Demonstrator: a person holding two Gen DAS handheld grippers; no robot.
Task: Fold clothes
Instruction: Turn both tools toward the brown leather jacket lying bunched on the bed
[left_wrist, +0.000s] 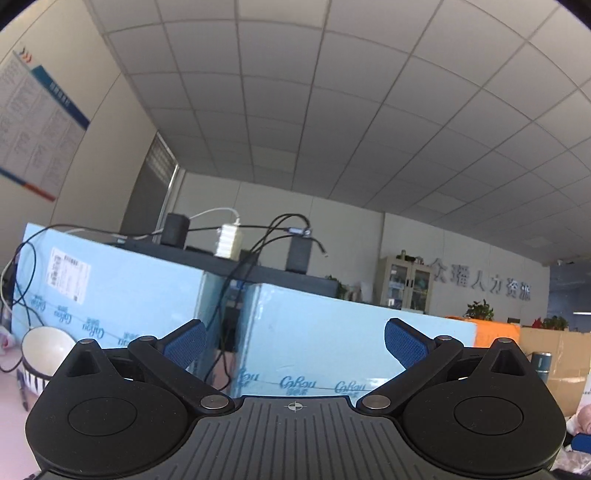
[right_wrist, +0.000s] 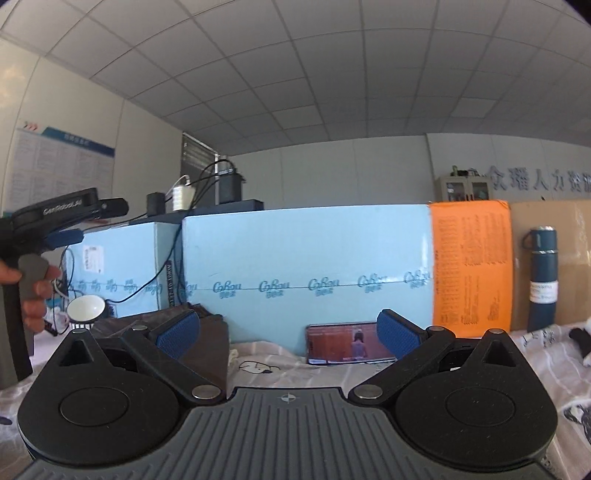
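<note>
My left gripper (left_wrist: 295, 345) is open and empty, tilted up toward the ceiling and the blue boxes. My right gripper (right_wrist: 288, 338) is open and empty, held level above the table. A dark folded garment (right_wrist: 199, 347) lies on the table just behind the right gripper's left finger (right_wrist: 179, 332). A white printed cloth (right_wrist: 554, 354) lies at the right, spreading along the table. The left gripper also shows in the right wrist view (right_wrist: 70, 227), held in a hand at the far left, raised above the table.
Light blue boxes (right_wrist: 306, 273) wall off the back of the table, with an orange package (right_wrist: 471, 267) and cardboard (right_wrist: 554, 236) to the right. A phone (right_wrist: 343, 343) leans on the box. A dark flask (right_wrist: 541, 277), a white bowl (right_wrist: 85, 310) and cables (right_wrist: 173, 254) stand around.
</note>
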